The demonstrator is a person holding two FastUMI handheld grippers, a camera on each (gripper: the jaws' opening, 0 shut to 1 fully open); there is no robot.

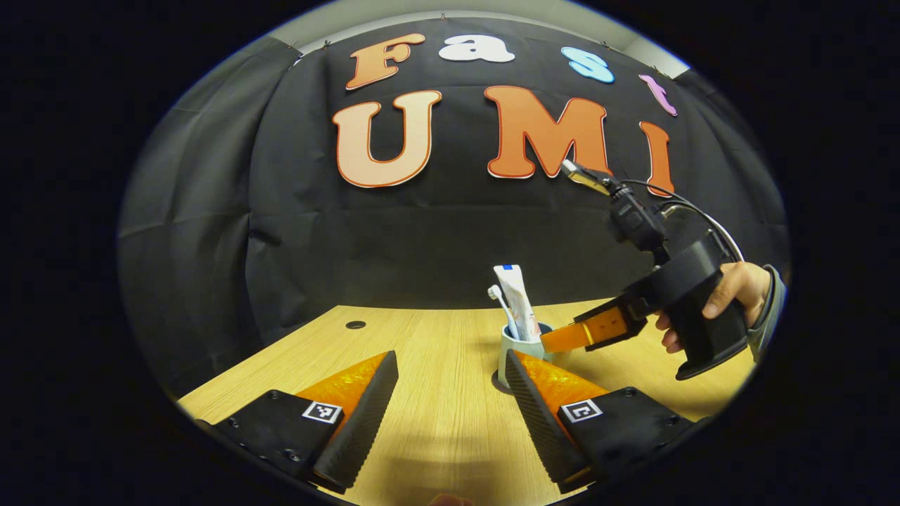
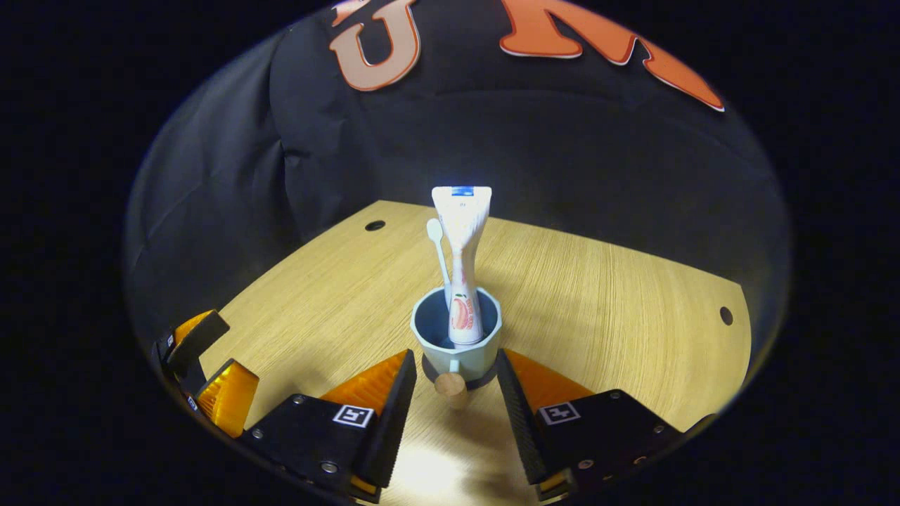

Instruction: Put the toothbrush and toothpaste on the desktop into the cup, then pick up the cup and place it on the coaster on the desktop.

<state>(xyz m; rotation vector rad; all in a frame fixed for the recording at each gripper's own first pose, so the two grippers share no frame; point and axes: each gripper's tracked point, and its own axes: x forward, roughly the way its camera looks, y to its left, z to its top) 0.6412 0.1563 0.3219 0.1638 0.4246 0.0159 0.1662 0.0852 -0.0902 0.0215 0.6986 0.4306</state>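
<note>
Cup [image 2: 457, 337]: I'm judging it already sitting on the coaster [image 2: 485, 381], frame centre.
Right gripper [image 2: 453, 393]: jaws apart, backing straight off.
Left gripper [image 1: 450, 393]: jaws apart.

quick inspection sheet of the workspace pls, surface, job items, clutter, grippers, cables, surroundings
surface: wooden desktop with round holes near its edges.
job's things: cup stands upright on a dark coaster; toothbrush and toothpaste stand inside it; the cup's wooden knob handle faces the right gripper.
clutter: nothing seen.
grippers: right gripper open, fingers flanking the cup, touching cannot be told; left gripper open, holding nothing. A hand holds the right gripper's grip.
cables: a black cable loops from the right gripper's top.
surroundings: black cloth wall behind the desk.
</note>
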